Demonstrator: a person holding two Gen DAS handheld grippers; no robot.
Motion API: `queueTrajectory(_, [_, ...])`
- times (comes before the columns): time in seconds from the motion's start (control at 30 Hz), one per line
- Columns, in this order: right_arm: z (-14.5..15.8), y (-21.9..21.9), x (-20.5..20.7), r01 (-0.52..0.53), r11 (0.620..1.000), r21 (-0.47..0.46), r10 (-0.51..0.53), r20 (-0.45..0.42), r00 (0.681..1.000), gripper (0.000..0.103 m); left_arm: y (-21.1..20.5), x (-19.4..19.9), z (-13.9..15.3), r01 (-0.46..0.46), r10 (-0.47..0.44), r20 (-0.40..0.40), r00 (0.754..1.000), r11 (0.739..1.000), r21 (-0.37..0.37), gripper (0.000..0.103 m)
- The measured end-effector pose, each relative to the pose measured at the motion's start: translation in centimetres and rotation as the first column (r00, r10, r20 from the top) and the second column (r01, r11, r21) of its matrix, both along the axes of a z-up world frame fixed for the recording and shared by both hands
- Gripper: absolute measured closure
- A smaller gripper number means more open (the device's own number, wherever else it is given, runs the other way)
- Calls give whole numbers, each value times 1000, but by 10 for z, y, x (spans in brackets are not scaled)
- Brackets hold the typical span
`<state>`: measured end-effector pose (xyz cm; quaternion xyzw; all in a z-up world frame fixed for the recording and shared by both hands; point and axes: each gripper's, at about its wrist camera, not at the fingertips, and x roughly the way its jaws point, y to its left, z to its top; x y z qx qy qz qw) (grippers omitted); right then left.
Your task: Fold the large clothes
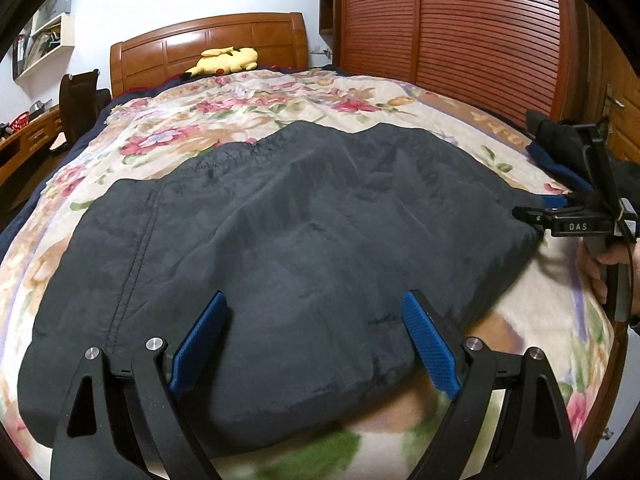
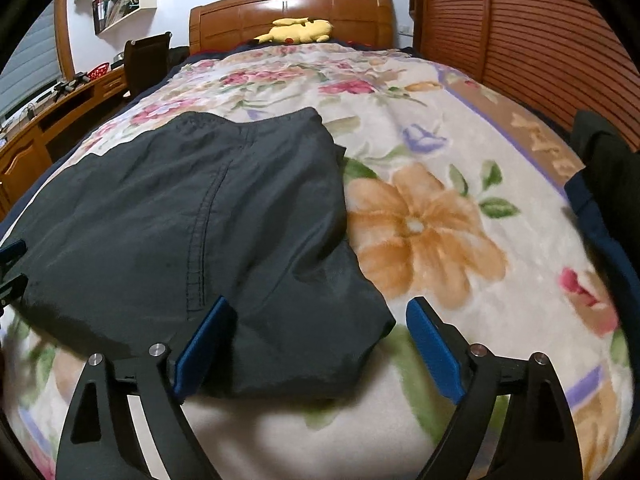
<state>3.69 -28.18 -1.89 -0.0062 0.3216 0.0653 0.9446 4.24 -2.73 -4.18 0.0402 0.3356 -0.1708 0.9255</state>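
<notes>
A large dark grey garment [image 1: 280, 232] lies folded on the floral blanket [image 1: 280, 96], with a stitched seam down its left part. My left gripper [image 1: 314, 304] is open, its blue pads over the garment's near edge. My right gripper [image 2: 316, 308] is open over the garment's [image 2: 200, 208] near right corner. The right gripper also shows in the left wrist view [image 1: 552, 210] at the garment's right edge. The left gripper's tip [image 2: 12, 252] shows at the left rim of the right wrist view.
The bed's wooden headboard [image 2: 292, 4] holds a yellow plush toy [image 2: 298, 30]. A slatted wooden wardrobe [image 1: 460, 28] runs along the right side. A wooden desk [image 2: 48, 120] and dark chair [image 2: 146, 60] stand left. Dark clothes [image 2: 604, 168] lie at the bed's right edge.
</notes>
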Motion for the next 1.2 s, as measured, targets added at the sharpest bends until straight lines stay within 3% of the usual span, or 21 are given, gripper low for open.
queueTrajectory(0.3, [-7, -5, 5, -28, 999, 43, 29, -35, 999, 14, -1, 3, -4, 0, 0, -18, 1000, 1000, 4, 13])
queueTrajectory(0.5, [-10, 0, 8, -90, 995, 48, 92, -54, 994, 37, -1, 4, -4, 1, 0, -23, 1000, 1000, 7, 13])
queueTrajectory(0.7, [-10, 0, 6, -159, 982, 101, 166, -60, 984, 73, -1, 4, -4, 0, 0, -22, 1000, 1000, 8, 13])
queueTrajectory(0.83, [9, 6, 1, -167, 985, 37, 168, -26, 985, 90, -2, 4, -6, -6, 7, -24, 1000, 1000, 19, 13])
queueTrajectory(1.0, [53, 11, -14, -189, 981, 42, 183, 119, 976, 94, -2, 4, -6, -8, 8, -25, 1000, 1000, 18, 13])
queueTrajectory(1.2, [73, 32, -24, -208, 978, 10, 203, 186, 961, 94, -1, 1, -5, 0, 0, -19, 1000, 1000, 10, 13])
